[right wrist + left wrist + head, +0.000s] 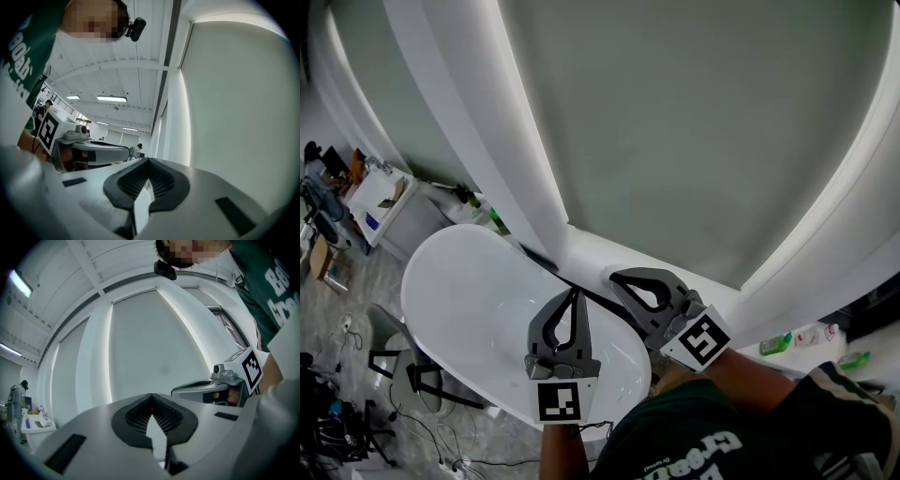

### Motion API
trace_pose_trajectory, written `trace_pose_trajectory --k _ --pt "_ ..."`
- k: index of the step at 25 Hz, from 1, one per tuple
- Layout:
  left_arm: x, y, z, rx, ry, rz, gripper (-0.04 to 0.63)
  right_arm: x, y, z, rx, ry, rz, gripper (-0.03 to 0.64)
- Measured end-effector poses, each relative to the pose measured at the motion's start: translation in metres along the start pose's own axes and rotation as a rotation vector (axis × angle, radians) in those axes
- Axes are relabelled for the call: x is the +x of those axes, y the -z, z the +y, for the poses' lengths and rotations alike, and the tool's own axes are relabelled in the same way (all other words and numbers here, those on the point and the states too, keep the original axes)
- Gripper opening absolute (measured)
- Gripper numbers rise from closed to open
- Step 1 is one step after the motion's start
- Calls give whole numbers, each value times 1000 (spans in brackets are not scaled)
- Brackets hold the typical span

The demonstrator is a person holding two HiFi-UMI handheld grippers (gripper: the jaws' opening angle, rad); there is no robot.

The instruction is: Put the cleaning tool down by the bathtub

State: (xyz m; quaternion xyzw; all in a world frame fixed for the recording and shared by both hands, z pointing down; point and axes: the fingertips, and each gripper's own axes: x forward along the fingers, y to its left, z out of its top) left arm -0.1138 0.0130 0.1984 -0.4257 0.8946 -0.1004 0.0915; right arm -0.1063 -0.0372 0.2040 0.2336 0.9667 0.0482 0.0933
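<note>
A white oval bathtub [469, 291] lies at the lower left of the head view. Both grippers are held up in front of a person's chest, over the tub's near end. My left gripper [575, 292] is shut, its jaws meeting at the tip with nothing between them [151, 395]. My right gripper [615, 277] sits just to its right, also shut and empty [148, 160]. Each gripper shows side-on in the other's view: the right gripper [174, 391] and the left gripper [127, 151]. No cleaning tool shows in any view.
A tall grey wall panel [694, 122] with lit white edges rises behind the tub. A white cabinet [380, 202] stands at the far left. Green bottles [775, 343] sit on a ledge at the right. A stool [417, 375] and cables lie beside the tub.
</note>
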Motion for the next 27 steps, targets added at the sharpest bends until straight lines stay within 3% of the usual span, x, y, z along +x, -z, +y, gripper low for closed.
trace_pose_trajectory --k 27 --pt "8 -7 -2 6 9 2 8 -2 -2 -11 -12 18 6 15"
